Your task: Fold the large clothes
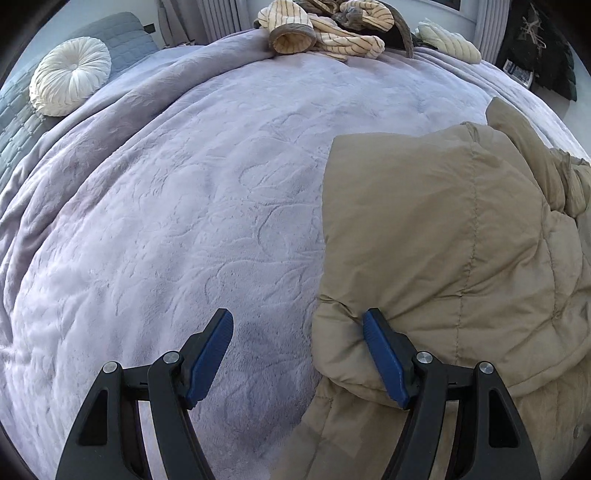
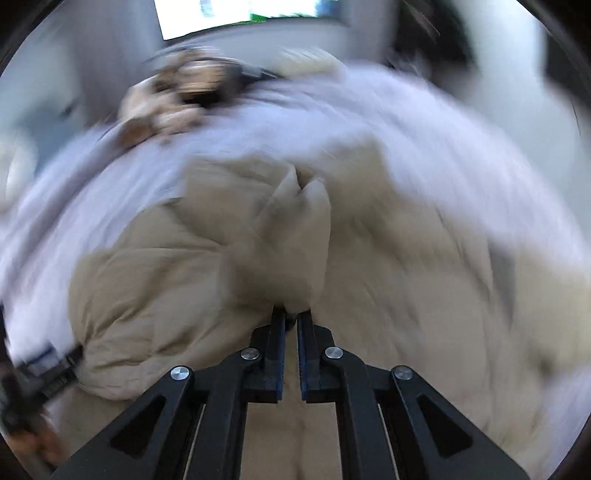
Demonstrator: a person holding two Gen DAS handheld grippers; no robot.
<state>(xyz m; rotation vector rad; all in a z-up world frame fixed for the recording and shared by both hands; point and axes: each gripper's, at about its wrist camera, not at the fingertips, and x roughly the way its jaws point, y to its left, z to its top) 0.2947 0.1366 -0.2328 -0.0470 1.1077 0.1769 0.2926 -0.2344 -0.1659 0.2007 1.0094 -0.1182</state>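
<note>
A tan quilted puffer jacket lies on the lilac plush bedspread, partly folded over itself. My left gripper stands open at the jacket's left edge. One blue pad rests against the jacket's bulging edge and the other is over bare bedspread; nothing is pinched between them. The right wrist view is blurred. In it my right gripper is shut on a pinched fold of the jacket, which rises as a ridge from the fingertips.
A heap of cream striped clothes lies at the bed's far edge, with a cream knit item beside it. A round white cushion sits far left on a grey quilted pillow. Dark furniture stands far right.
</note>
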